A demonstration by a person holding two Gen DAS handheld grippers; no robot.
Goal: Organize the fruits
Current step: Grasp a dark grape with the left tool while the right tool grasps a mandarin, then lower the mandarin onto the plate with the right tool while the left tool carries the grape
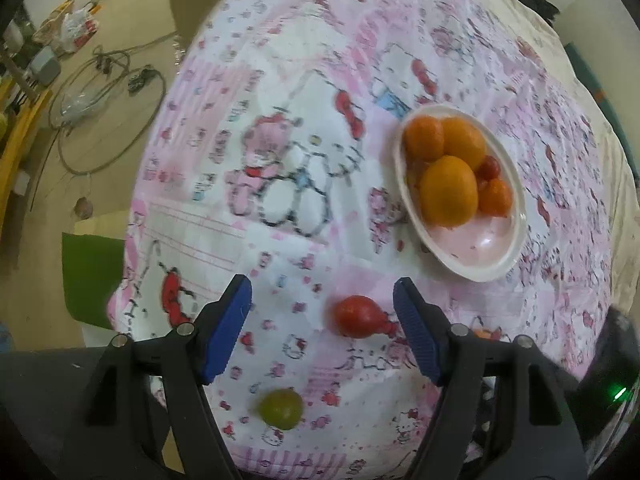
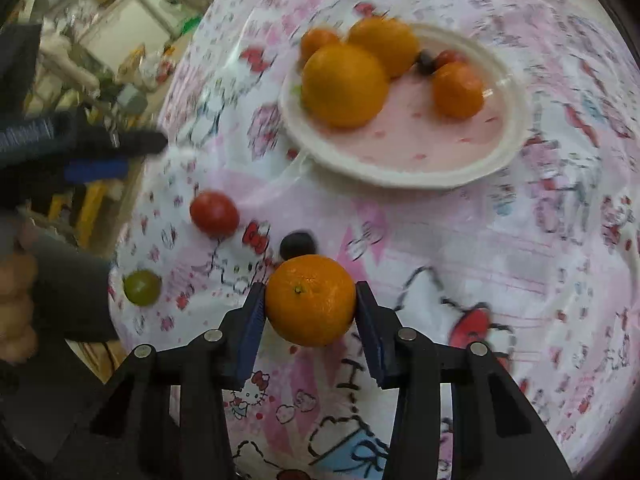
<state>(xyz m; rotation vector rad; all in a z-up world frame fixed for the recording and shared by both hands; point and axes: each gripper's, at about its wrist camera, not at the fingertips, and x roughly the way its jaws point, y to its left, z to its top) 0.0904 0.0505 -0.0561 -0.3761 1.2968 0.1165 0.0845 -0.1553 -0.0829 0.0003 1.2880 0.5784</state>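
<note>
Right wrist view: right claw (image 2: 310,312) grips a mandarin (image 2: 310,300) bound for the plate (image 2: 400,176), left claw (image 1: 322,332) gapes over a tomato (image 1: 358,316).

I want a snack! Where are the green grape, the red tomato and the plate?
green grape (image 1: 280,409), left wrist view, middle of its skin
red tomato (image 1: 357,317), left wrist view, its round body
plate (image 2: 404,178), right wrist view, near rim
</note>
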